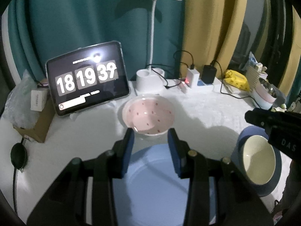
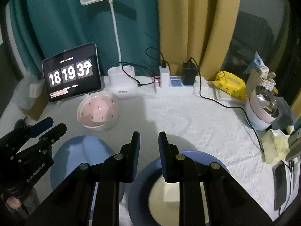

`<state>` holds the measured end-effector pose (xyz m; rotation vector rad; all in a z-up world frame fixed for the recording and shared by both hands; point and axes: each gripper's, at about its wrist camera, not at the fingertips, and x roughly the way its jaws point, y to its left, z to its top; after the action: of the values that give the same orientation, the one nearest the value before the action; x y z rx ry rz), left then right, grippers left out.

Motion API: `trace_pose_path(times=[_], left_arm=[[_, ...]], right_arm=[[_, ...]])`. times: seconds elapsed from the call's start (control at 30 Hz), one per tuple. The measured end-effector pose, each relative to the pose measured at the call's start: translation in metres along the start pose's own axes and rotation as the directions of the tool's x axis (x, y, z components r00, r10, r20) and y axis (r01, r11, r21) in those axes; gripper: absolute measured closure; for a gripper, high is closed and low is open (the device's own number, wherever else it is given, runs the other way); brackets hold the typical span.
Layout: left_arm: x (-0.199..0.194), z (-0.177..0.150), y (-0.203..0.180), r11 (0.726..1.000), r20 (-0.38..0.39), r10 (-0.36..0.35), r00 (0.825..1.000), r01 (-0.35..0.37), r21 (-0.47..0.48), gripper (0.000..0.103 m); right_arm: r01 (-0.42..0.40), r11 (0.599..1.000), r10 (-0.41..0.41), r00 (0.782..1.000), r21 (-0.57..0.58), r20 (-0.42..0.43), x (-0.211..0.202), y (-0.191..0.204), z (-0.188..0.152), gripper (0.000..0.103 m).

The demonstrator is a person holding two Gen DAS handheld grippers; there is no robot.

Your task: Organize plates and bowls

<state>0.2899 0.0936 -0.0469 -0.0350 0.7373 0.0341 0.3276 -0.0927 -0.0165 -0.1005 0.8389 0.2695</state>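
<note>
A pink bowl with red dots (image 1: 148,115) sits on the white table, just beyond my left gripper (image 1: 151,136); it also shows in the right wrist view (image 2: 98,111). My left gripper is open and empty, hovering over a light blue plate (image 1: 160,179), which shows too in the right wrist view (image 2: 82,154). A blue bowl with a cream inside (image 1: 258,164) stands on a dark blue plate (image 1: 242,141) at the right. My right gripper (image 2: 149,141) is open above that bowl (image 2: 165,201) and plate (image 2: 207,156), with its fingers apart and nothing between them.
A tablet showing a clock (image 1: 87,79) leans at the back left beside a cardboard box (image 1: 35,124). A white desk lamp (image 1: 150,79), a power strip with chargers (image 2: 178,82) and cables line the back. A yellow pack (image 2: 230,85), a pink-and-white pot (image 2: 262,111) and a phone (image 2: 281,184) crowd the right edge.
</note>
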Motion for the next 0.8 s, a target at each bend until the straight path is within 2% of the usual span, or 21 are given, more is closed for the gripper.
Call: trace_pose_path(times=[0.53,0.8], left_arm=[[0.037,0.02,0.039,0.999,-0.018,0.03,0.999,-0.031,-0.025,0.064],[0.072,0.026,0.061,0.998,-0.07,0.011,0.998,-0.015,-0.058,0.064]], right_arm=[[-0.021,0.999,0.02,0.999,-0.05,-0.027,0.039,0.031,0.032,0.082],[-0.055,0.998,0.052,0.995,-0.031,-0.08,0.076,0.039,0.046,0.082]])
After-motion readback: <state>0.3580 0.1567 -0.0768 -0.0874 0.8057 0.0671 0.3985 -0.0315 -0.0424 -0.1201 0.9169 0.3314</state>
